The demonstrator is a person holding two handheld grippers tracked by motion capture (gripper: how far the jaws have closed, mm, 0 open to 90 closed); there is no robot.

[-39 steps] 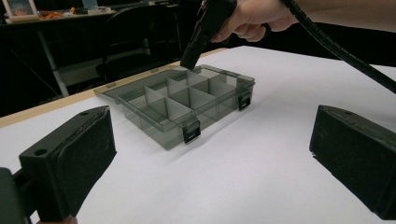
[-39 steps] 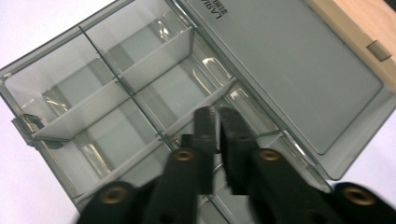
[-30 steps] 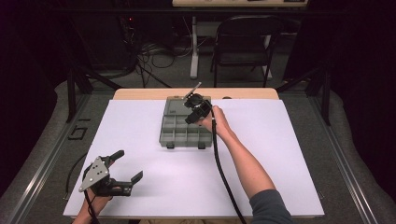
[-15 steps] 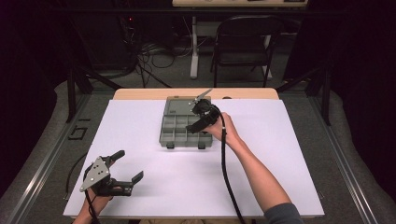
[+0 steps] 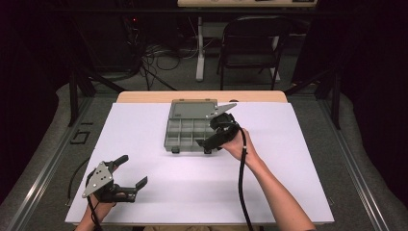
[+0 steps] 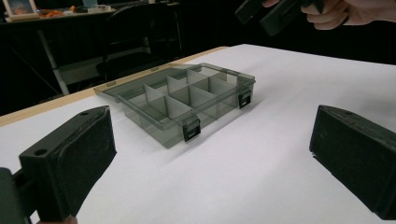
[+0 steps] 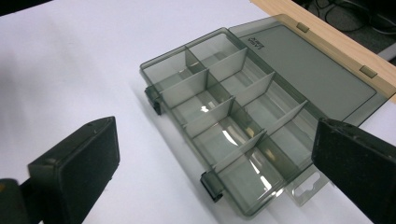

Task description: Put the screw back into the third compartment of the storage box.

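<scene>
**Two Grippers Wide Apart, One Above an Opened Organiser Box**

Two grippers are in play, and both stand with their jaws spread wide and nothing between them. The left gripper point(image 5: 126, 172) sits low at the near left corner of the white table cover point(image 5: 298, 159), held in the person's left hand point(image 5: 98, 199), with its grey three-cornered plate point(image 5: 96, 178) facing up. In the left gripper view its two black padded jaws rise at the far edges of the picture, with bare white cover between them.

The right gripper point(image 5: 214, 134) is held by the person's right hand point(image 5: 236, 142) at the right side of the organiser box, its black cable point(image 5: 240, 187) trailing back along the forearm toward the near edge. Whether it touches the box cannot be told from the high view. In the right gripper view its jaws stand well apart at the left and right edges, looking down on the box compartments; in the left gripper view it shows at the upper right, raised above the cover.

The organiser box point(image 5: 190, 132) is smoky translucent plastic, lying toward the far middle of the cover. Its lid point(image 7: 308, 70) is folded fully open and lies flat behind the tray, reaching the strip of wooden table edge point(image 7: 327, 39). White dividers split the tray into compartments, and two dark latches point(image 7: 211, 184) sit on its front wall. A clear hang tab point(image 7: 306, 189) sticks out at one end.

Beyond the table, a dark folding chair point(image 5: 252, 53) and a tangle of floor cables point(image 5: 154, 53) are visible.
</scene>
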